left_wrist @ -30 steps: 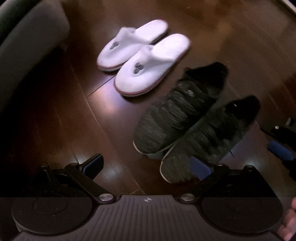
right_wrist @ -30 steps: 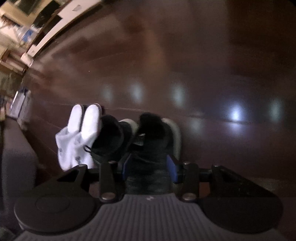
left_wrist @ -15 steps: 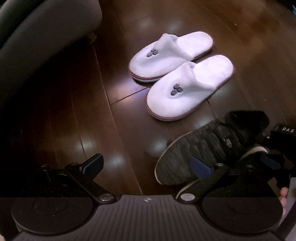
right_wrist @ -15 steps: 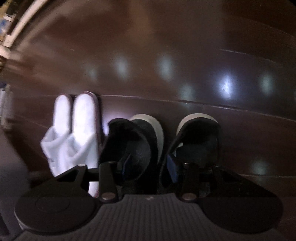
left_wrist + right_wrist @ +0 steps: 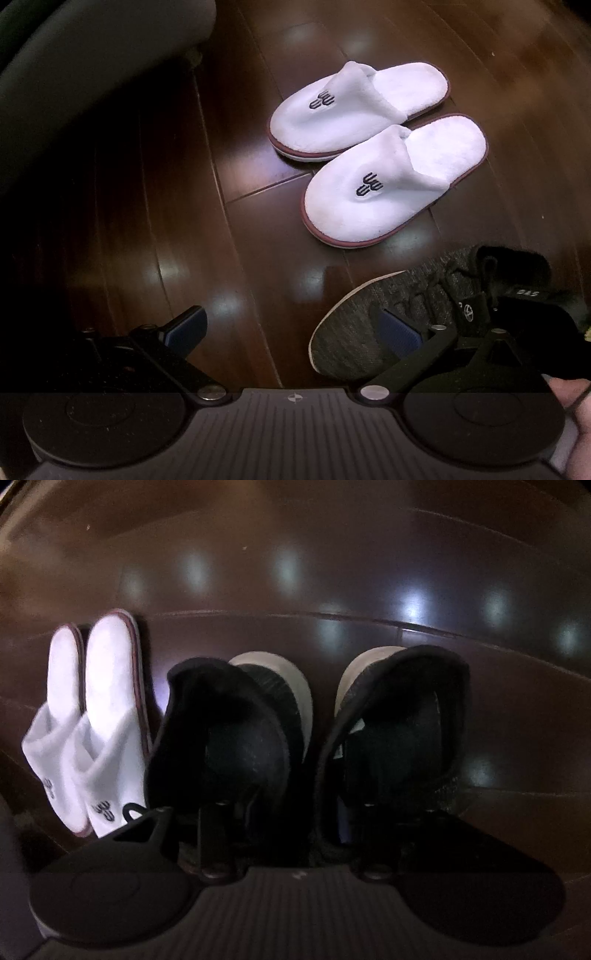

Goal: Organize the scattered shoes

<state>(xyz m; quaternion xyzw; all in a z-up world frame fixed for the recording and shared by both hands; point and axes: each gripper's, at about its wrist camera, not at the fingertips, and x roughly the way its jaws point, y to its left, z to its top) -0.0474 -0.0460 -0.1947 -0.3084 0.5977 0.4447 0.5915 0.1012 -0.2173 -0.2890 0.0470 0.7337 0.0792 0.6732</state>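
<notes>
Left fingers [image 5: 291, 328]: seen spread wide, blue pads facing inward, nothing held between them; bare floor lies in the gap, and the right-side pad is pictured in front of a sneaker's toe.

Right fingers [image 5: 282, 834]: pictured low behind the two sneakers' heel openings, one finger lost in the dark of each collar; whether they are spread free or pressed onto the adjoining collar walls cannot be told.

Left sneaker [image 5: 229, 734]: a dark knit shoe with a pale sole edge, seen from the heel in the right wrist view, standing upright just beside the slippers.

Right sneaker [image 5: 399, 727]: the matching shoe, set parallel to the first with a narrow strip of floor between them, toes pointing away from the camera.

Sneaker toe [image 5: 369, 325]: grey-black knit upper with laces and a white sole rim, caught at the lower right of the left wrist view, partly covered by the other gripper's black body.

White slippers [image 5: 373, 151]: a terry pair with dark red sole trim and a dark embroidered emblem on each toe, laid side by side and touching, near the sneakers.

Wooden floor [image 5: 155, 221]: dark polished boards carrying every shoe, dotted with ceiling-light reflections.

Grey upholstered furniture [image 5: 74, 74]: a rounded corner fills the upper left of the left wrist view.

Hand [image 5: 572, 413]: a sliver is glimpsed at the right edge.
</notes>
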